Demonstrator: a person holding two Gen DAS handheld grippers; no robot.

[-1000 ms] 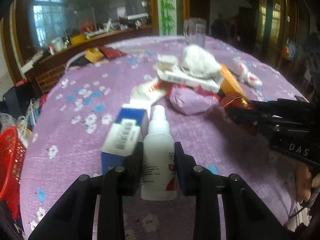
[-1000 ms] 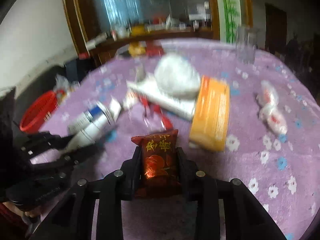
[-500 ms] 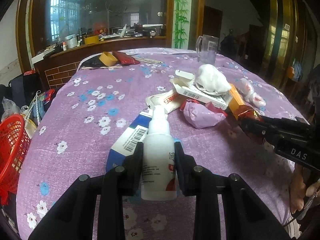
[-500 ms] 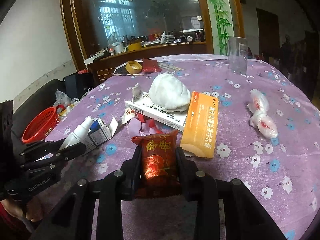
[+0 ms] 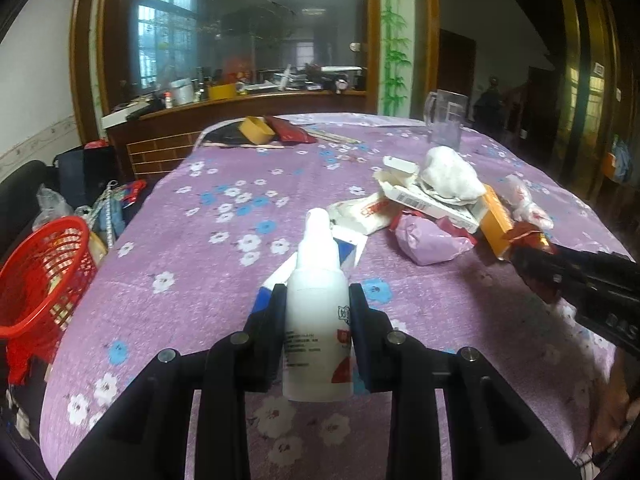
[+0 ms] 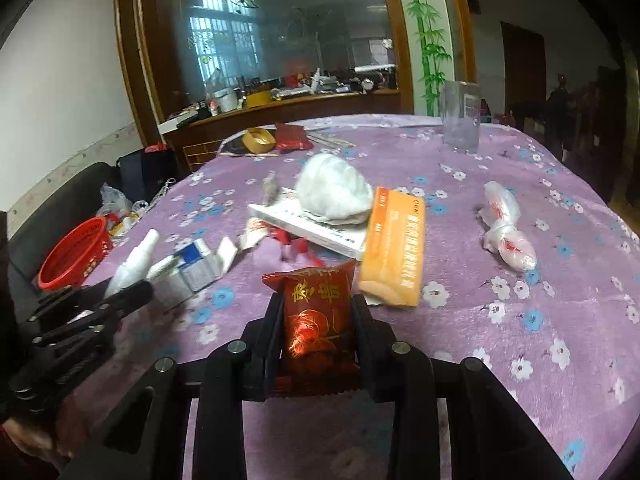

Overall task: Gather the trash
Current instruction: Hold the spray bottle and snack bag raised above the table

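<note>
1. Left gripper (image 5: 318, 312) fingers clamped on white spray bottle (image 5: 318, 300), nozzle pointing beyond fingertips, above purple counter (image 5: 180, 280).
2. Right gripper (image 6: 318, 316) fingers clamped on red snack packet (image 6: 318, 316).

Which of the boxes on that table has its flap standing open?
The blue-and-white box beside the white spray bottle. The orange box lies shut.

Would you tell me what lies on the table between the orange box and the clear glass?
In the right wrist view, a crumpled white wad lies between the orange box and the clear glass.
</note>
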